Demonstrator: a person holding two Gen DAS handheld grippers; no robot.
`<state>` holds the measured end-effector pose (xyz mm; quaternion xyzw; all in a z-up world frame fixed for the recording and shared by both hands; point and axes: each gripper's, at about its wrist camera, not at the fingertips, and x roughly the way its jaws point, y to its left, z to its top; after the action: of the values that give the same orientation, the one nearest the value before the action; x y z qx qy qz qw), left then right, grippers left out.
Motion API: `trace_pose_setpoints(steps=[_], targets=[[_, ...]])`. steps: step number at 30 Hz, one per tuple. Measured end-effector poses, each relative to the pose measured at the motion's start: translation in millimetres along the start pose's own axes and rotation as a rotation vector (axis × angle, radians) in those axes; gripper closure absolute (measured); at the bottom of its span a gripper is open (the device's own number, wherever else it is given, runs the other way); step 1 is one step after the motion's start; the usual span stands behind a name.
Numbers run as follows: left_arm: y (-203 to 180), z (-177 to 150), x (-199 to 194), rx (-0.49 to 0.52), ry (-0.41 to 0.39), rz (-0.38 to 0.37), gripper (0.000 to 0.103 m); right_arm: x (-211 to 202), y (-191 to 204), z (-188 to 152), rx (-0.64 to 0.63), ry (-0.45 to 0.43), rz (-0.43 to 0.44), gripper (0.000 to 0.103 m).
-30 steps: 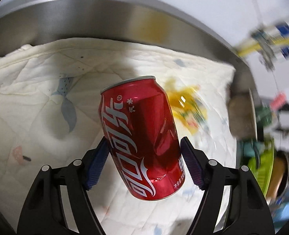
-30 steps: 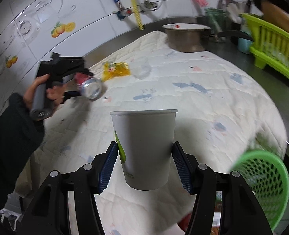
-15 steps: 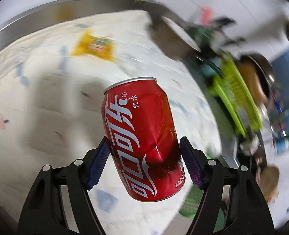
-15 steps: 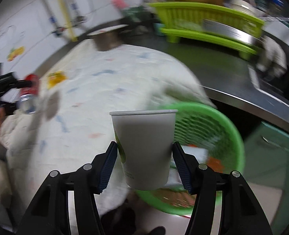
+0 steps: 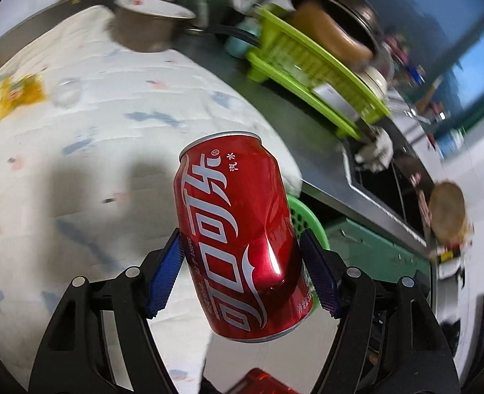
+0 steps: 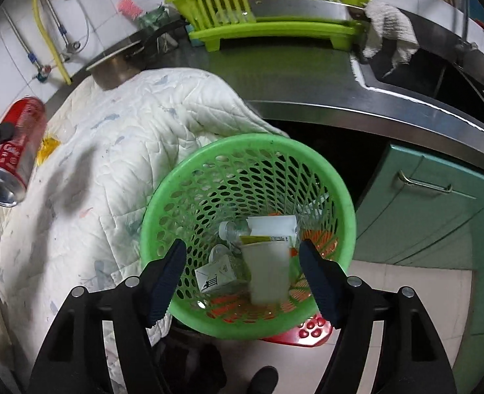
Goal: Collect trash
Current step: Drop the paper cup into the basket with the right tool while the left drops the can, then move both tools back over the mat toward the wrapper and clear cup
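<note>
Now: paper cup [image 6: 268,271] in green basket [image 6: 163,197]; red can [image 5: 238,239] aloft.
The right tool [image 6: 243,279] has just been opening, jaws spread, nothing between them, above the basket. The left tool [image 5: 242,272] pinches the dented can over the quilted cloth [image 5: 87,124] on the desk [image 6: 307,75].

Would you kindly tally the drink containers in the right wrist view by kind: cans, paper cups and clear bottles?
Red can: 1
Paper cup: 1
Clear bottle: 1
Total: 3
</note>
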<state>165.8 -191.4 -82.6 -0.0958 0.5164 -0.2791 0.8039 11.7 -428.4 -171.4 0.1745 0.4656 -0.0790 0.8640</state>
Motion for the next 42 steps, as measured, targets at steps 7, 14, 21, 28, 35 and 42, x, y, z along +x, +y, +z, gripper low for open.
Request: trace_pose_setpoints(steps=[7, 14, 21, 28, 35, 42], targets=[[-47.1, 1.1, 37.1, 0.132, 0.037, 0.032, 0.034, -29.2, -6.3, -12.0, 0.029, -0.053, 0.033, 0.029], [-71.7, -6.7, 83.3, 0.207, 0.111, 0.056, 0.034, -56.4, -11.2, -19.4, 0.055, -0.098, 0.052, 0.027], [-77.1, -10.9, 110.1, 0.237, 0.146, 0.060, 0.034, -70.5, -15.4, -25.5, 0.065, -0.116, 0.058, 0.027], [-74.8, -16.9, 108.1, 0.233, 0.154, 0.053, 0.033, -74.2, -20.7, -29.4, 0.083, -0.118, 0.058, 0.027], [-65.7, -14.6, 74.4, 0.261, 0.080, 0.095, 0.033, -73.5, -10.0, -24.0, 0.060, -0.123, 0.067, 0.027], [-45.3, -10.2, 37.8, 0.245, 0.011, 0.135, 0.033, -71.3, 10.0, -13.1, 0.009, -0.122, 0.083, 0.027]])
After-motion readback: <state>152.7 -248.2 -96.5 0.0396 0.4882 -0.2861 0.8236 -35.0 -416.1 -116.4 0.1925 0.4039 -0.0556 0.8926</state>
